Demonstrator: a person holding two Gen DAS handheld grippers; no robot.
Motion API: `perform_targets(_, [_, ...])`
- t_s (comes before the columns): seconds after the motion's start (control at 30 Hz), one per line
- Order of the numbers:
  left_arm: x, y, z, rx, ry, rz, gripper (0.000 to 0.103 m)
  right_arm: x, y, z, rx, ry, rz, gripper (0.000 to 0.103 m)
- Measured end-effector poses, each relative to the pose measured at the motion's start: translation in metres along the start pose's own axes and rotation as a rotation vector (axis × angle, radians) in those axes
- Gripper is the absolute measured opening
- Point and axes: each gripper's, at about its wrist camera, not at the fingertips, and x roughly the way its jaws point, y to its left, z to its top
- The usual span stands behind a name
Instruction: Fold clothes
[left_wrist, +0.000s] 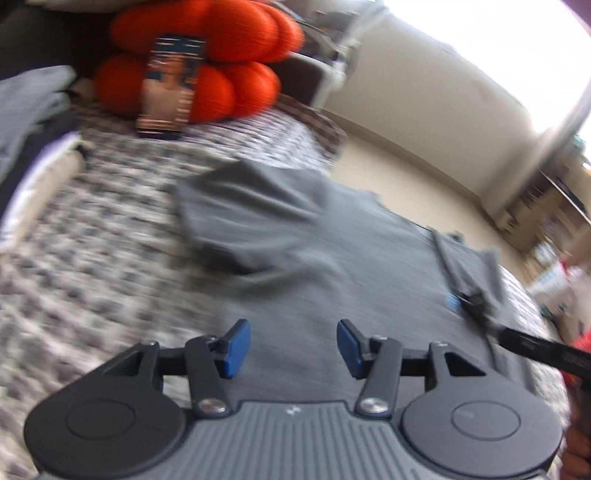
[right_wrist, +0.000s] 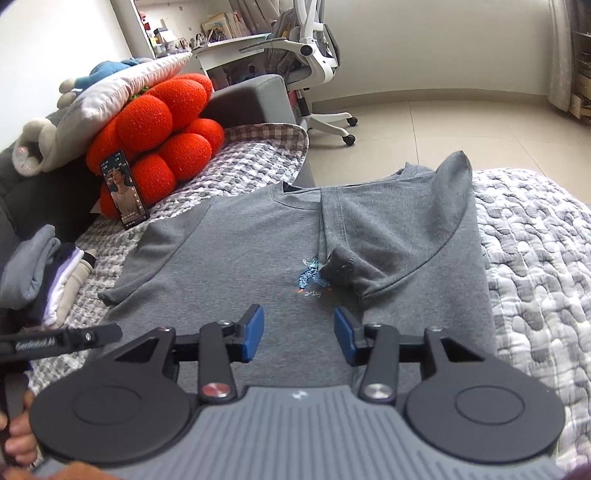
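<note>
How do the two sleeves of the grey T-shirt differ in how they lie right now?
The right sleeve is folded inward across the chest, its cuff beside the blue print. The left sleeve lies spread outward on the checked blanket, unfolded. The right sleeve is bunched at its cuff; the left sleeve lies flat. Both are short and belong to the same grey T-shirt.

Left-wrist view of grey T-shirt motion-blurred

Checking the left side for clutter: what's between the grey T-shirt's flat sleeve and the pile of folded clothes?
Only bare checked bedspread lies between the grey T-shirt sleeve and the folded clothes, seen in the right wrist view.
</note>
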Motion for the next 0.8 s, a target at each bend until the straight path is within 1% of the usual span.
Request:
perform_targets(0.1, [0.001,0.023,0.006,-0.075,-0.019,0.025,0.053,-0.004,0.0,-0.003,0.005,0.003,-0.005,0.049])
perform_targets(0.23, [0.003,0.048,0.012,-0.174,-0.051,0.039,0.053,-0.007,-0.003,-0.007,0.02,0.018,-0.017,0.05])
perform_targets(0.37, [0.01,0.062,0.015,-0.24,-0.081,0.018,0.053,-0.01,-0.01,-0.01,0.051,0.029,-0.017,0.05])
perform_targets(0.57, [0.023,0.066,0.019,-0.296,-0.121,-0.037,0.051,-0.015,-0.019,-0.013,0.062,0.032,-0.028,0.052])
perform_targets(0.73, [0.033,0.063,0.02,-0.316,-0.144,-0.05,0.051,-0.016,-0.029,-0.014,0.074,0.036,-0.031,0.053])
perform_targets(0.8, [0.036,0.067,0.02,-0.341,-0.149,-0.057,0.051,-0.017,-0.031,-0.015,0.075,0.037,-0.032,0.053])
